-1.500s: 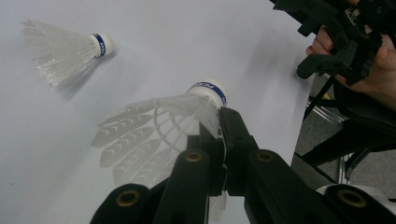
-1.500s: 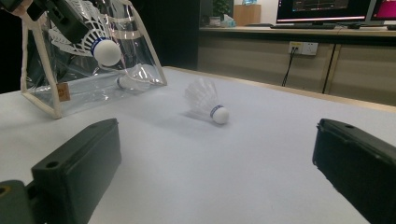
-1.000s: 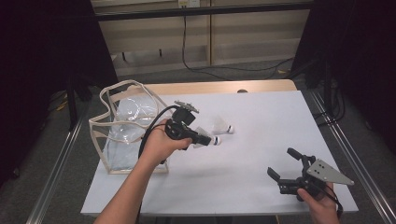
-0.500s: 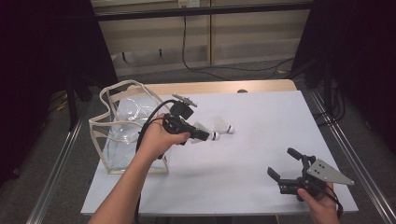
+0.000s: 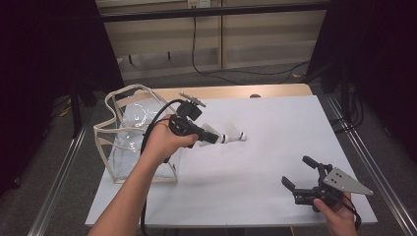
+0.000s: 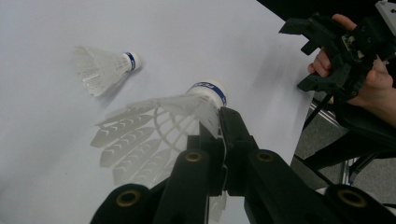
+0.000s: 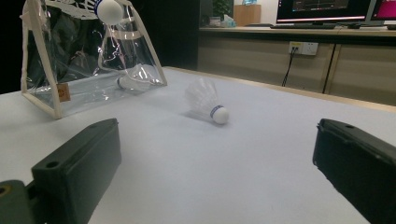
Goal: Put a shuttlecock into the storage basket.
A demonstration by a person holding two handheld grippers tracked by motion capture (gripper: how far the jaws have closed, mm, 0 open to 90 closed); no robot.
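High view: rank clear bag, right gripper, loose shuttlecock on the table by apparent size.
1. clear bag
2. right gripper, clearly smaller than the bag, though it sits nearer the camera
3. loose shuttlecock, by far the smallest

Your arms are bare, with no sleeve in sight. Each hand carries a black gripper: the left gripper has long flat jaws with brass-ringed holes and a black cable looping from it; the right gripper has blocky jaws and a grey three-cornered plate with small holes.
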